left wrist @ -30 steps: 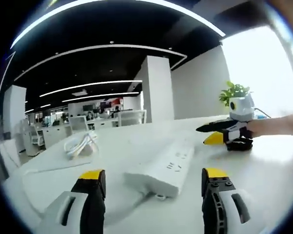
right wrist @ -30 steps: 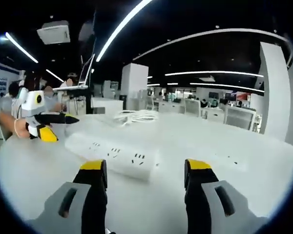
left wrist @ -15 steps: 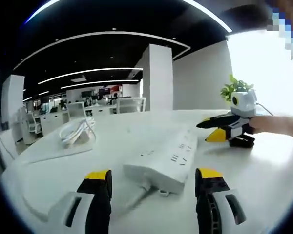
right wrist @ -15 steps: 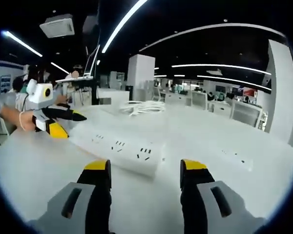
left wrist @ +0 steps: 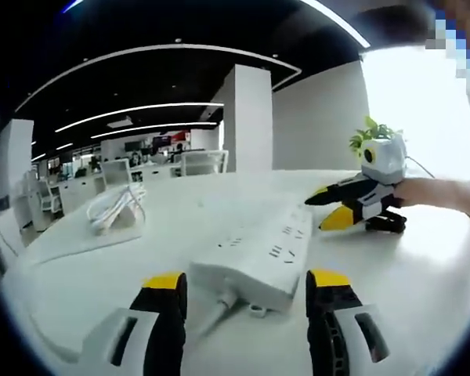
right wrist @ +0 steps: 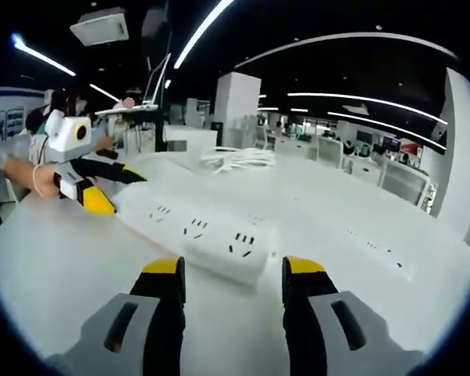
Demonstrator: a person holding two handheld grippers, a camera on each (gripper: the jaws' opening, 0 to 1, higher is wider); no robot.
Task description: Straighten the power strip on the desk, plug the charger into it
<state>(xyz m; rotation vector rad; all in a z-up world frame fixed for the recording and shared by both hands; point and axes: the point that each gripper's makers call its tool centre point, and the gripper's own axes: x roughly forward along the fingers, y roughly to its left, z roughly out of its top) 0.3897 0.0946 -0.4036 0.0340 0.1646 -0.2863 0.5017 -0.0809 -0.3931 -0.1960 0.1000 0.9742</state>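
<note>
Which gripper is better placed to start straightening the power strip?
Left, by a small margin. Both grippers are open at opposite ends of the strip. Its cord end reaches well in between the left gripper's jaws, while the other end only just enters the right gripper's.

My left gripper, grey jaws capped in yellow with black inner faces, my right gripper built alike, slotted grey housings

White power strip, white desk; grey grippers' jaws yellow-tipped.
</note>
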